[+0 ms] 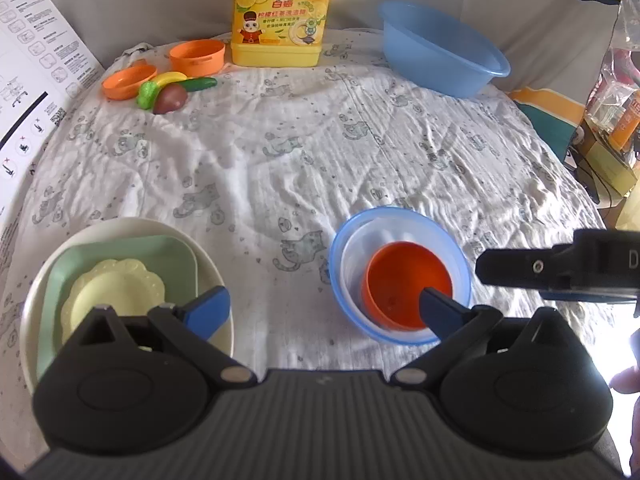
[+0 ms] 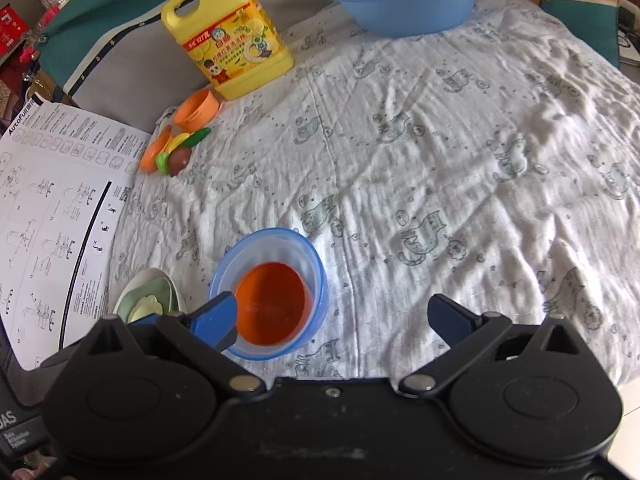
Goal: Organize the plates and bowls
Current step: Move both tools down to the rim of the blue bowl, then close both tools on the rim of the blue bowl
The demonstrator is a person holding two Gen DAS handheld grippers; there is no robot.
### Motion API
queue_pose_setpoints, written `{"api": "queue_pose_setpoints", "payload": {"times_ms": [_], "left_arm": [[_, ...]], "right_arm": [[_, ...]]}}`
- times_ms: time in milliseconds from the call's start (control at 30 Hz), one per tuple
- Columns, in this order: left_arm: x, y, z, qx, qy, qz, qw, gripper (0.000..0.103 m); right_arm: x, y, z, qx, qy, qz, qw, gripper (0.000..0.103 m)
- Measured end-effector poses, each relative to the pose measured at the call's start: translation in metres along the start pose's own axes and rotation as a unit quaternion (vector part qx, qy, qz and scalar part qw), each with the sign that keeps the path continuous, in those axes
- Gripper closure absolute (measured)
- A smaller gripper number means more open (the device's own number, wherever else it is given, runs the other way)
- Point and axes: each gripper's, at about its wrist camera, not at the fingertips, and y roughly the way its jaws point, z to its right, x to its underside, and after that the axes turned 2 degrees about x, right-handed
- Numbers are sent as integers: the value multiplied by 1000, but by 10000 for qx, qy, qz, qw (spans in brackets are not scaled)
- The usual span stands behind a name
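A pale yellow scalloped plate [image 1: 116,292] lies on a green square plate [image 1: 120,256], which lies on a white round plate [image 1: 36,300] at the near left. An orange bowl [image 1: 404,284] sits inside a clear bowl, nested in a blue bowl [image 1: 340,240]. The same stacks show in the right wrist view: the plates [image 2: 150,300] and the bowls [image 2: 276,300]. My left gripper [image 1: 324,308] is open and empty, above the cloth between the two stacks. My right gripper [image 2: 336,316] is open and empty, just right of the bowl stack; its side shows in the left wrist view [image 1: 560,268].
A large blue basin [image 1: 440,48] stands at the back right. A yellow detergent jug [image 1: 280,12] stands at the back. Two small orange cups [image 1: 196,56] and toy fruit [image 1: 172,92] lie at the back left. A printed sheet [image 1: 32,72] lies on the left.
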Motion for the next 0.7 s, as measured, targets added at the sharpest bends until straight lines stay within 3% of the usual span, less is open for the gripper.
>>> {"api": "queue_pose_setpoints", "payload": {"times_ms": [200, 333, 500, 633, 700], "left_arm": [[-2, 15, -4, 96, -120, -126, 9998, 0], [-3, 22, -4, 230, -156, -162, 9995, 6], [-5, 31, -2, 488, -164, -250, 9984, 28], [-4, 33, 1, 609, -132, -265, 9977, 44], [-4, 34, 2, 690, -136, -317, 9970, 52]], "right_arm": [[-7, 15, -3, -30, 17, -162, 9999, 16], [-9, 28, -10, -27, -53, -261, 9996, 27], [-11, 37, -15, -131, -117, -332, 9993, 46], [-12, 43, -19, -211, -183, -414, 9988, 67], [-12, 46, -21, -206, -232, -438, 9986, 70]]}}
